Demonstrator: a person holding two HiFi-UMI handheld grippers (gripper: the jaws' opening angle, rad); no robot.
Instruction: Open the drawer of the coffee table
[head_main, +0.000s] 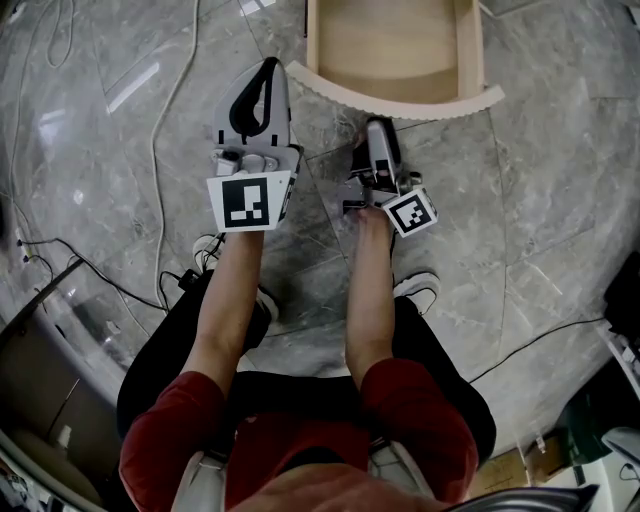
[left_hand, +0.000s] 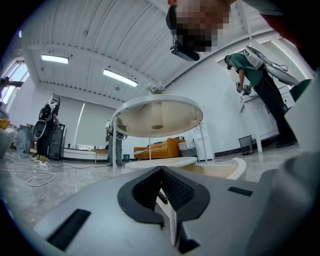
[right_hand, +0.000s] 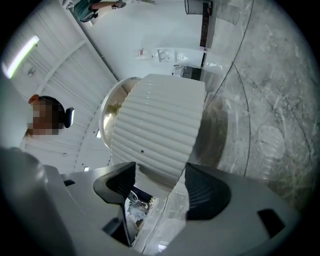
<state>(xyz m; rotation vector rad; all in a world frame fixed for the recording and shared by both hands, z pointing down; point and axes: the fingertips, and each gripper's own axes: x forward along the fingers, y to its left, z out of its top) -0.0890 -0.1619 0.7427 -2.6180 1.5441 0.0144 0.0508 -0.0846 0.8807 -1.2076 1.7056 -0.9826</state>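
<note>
The coffee table's drawer (head_main: 395, 45) stands pulled out, showing its bare wooden bottom behind a curved, ribbed white front (head_main: 400, 100). My left gripper (head_main: 266, 75) is shut on nothing, its tip just left of the front's left end. In the left gripper view the jaws (left_hand: 162, 175) meet, with the drawer (left_hand: 220, 170) and the round table top (left_hand: 157, 112) beyond. My right gripper (head_main: 379, 128) hangs open just short of the front's middle. In the right gripper view the ribbed front (right_hand: 160, 125) fills the space past the open gripper (right_hand: 159, 175), apart from the pads.
I stand on a grey marble floor, shoes (head_main: 415, 288) below the grippers. Cables (head_main: 165, 120) run along the floor at left and another (head_main: 540, 340) at right. Another person (left_hand: 255, 85) bends over a counter far right; an orange sofa (left_hand: 160, 148) stands behind the table.
</note>
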